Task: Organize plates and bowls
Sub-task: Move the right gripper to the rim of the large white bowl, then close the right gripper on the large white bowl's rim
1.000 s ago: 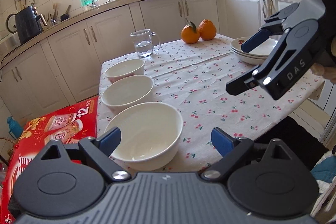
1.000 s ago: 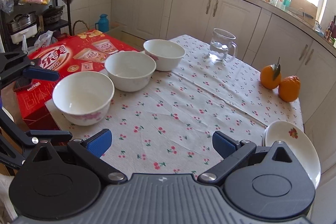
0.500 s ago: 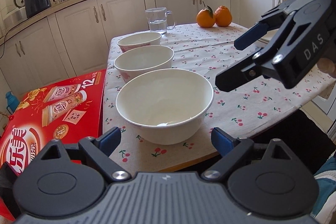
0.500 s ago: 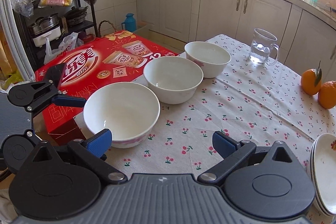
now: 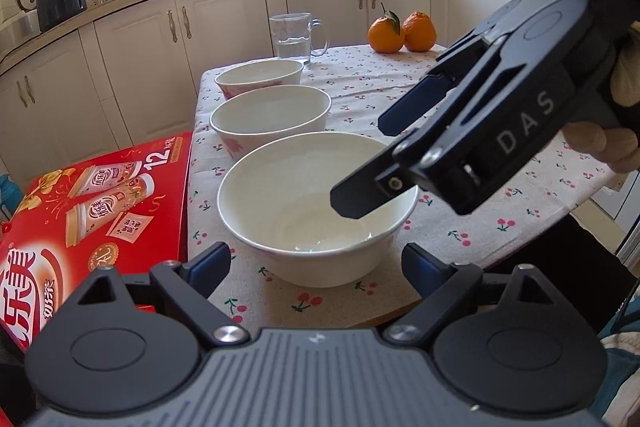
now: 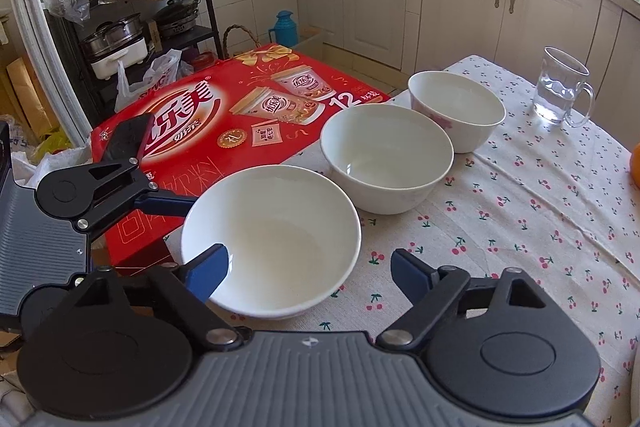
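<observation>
Nearest bowl: a plain white, deep ceramic bowl stands upright at the near edge of the counter, which wears a cream cloth printed with red cherries.
Middle bowl: a second white ceramic bowl sits just behind the first, close to it.
Far bowl: a third white bowl with a pink flower on its side ends the row, by the counter's left edge.
Left tool: the left tool hangs low before the nearest bowl, its blue-padded jaws spread wider than the bowl's base and pressing on nothing.
Right tool: the right tool is closing; one blue pad lies inside the nearest bowl, the other outside it over the cloth, so the rim stands between them, not yet pinched.
Glass jug: a clear glass jug holding some water stands beyond the bowls.
Oranges: two oranges rest at the far side.
Box: a red printed carton sits below the counter's left edge.
</observation>
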Demonstrator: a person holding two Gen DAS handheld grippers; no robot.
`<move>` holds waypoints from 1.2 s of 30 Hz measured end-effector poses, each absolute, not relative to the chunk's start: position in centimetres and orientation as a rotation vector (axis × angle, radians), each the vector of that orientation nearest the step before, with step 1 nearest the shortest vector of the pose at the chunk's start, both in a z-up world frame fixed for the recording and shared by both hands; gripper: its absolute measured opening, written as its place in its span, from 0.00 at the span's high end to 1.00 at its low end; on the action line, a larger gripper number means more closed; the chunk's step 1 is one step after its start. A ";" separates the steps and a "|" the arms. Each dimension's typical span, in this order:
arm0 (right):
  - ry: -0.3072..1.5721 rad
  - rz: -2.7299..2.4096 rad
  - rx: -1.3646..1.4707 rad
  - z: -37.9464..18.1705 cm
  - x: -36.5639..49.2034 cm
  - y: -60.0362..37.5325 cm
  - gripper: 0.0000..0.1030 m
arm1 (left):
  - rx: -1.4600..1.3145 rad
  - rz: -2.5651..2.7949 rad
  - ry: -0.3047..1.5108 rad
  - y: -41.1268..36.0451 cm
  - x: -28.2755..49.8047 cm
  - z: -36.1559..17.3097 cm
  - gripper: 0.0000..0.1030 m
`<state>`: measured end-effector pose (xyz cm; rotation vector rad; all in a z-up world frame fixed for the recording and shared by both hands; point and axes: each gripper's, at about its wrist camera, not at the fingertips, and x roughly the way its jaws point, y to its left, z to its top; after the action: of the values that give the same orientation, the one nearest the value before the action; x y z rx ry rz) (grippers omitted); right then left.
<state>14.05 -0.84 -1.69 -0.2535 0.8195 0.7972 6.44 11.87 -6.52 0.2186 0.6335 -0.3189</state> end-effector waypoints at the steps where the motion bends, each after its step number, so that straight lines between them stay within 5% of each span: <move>1: 0.823 0.803 -0.257 -1.8 14.2 -0.6 0.14 | 0.218 -0.322 0.634 11.9 6.4 -6.5 0.11; 12: 0.882 0.831 -0.228 -2.9 16.1 0.1 0.33 | 0.195 -0.345 0.635 12.3 6.7 -6.3 0.19; 36: 0.852 0.782 -0.169 -2.0 15.6 -4.0 0.33 | 0.245 -0.451 0.628 8.7 8.6 -5.2 0.20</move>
<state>15.60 -3.99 -1.96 -0.1686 0.8521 0.7822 8.59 8.68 -5.21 0.2451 0.6278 -0.4510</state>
